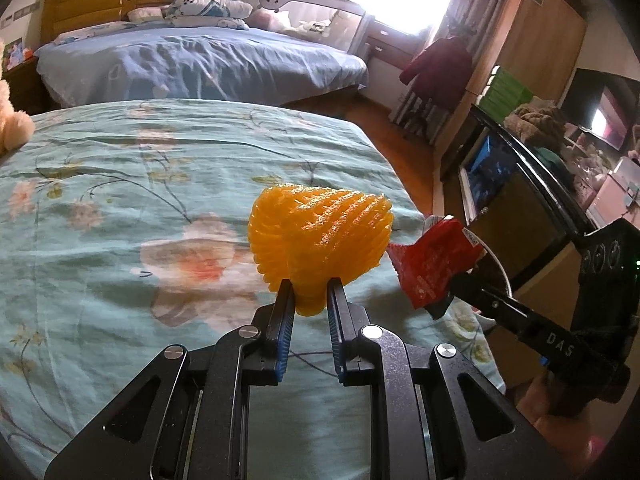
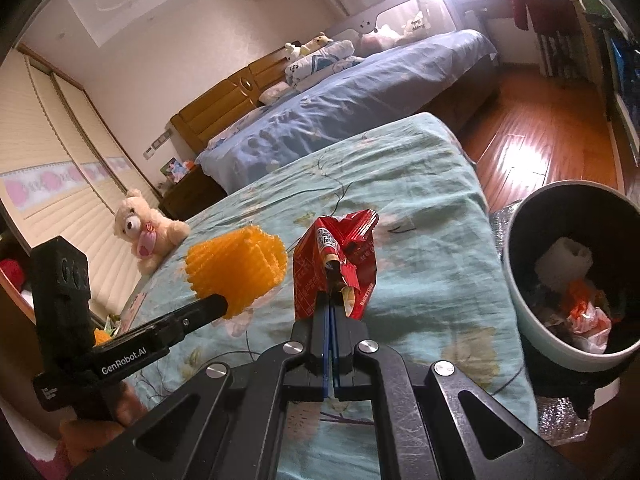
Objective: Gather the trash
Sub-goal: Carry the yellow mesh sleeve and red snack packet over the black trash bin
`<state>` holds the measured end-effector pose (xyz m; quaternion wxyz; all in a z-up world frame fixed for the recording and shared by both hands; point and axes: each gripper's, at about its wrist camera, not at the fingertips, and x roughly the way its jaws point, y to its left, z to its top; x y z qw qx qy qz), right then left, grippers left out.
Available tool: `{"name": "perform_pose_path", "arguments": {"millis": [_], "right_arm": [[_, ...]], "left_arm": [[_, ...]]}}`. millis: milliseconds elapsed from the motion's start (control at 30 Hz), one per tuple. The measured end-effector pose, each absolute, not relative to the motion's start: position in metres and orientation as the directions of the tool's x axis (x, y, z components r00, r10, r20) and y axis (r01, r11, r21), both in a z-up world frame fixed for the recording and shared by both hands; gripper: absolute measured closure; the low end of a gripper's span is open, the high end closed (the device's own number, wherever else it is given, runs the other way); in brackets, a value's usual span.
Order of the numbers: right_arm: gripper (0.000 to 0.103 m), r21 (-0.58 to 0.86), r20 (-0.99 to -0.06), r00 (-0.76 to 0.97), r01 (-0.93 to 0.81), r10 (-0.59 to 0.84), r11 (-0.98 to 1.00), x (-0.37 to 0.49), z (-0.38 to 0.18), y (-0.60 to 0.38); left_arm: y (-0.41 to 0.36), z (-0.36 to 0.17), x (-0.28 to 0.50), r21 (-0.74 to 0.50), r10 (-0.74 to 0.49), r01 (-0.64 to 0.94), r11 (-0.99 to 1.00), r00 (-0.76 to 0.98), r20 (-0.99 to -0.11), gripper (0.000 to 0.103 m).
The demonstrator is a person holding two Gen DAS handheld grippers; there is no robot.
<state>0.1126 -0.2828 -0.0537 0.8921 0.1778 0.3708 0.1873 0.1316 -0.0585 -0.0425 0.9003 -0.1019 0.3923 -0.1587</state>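
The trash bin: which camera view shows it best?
The right wrist view. There the trash bin stands beside the bed, its open top showing trash inside. In the left wrist view I cannot see it at all.
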Motion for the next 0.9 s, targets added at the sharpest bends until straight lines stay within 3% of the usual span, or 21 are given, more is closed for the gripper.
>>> {"name": "perform_pose_path", "arguments": {"millis": [900], "right_arm": [[0.103, 0.450, -0.582, 0.708, -0.129, 0.400, 0.884, 0.096, -0.044, -0.333]], "left_arm": [[-0.124, -0.034, 0.128, -0.279, -0.435, 0.339, 0.898, 0.597, -0.675, 0.088]]}}
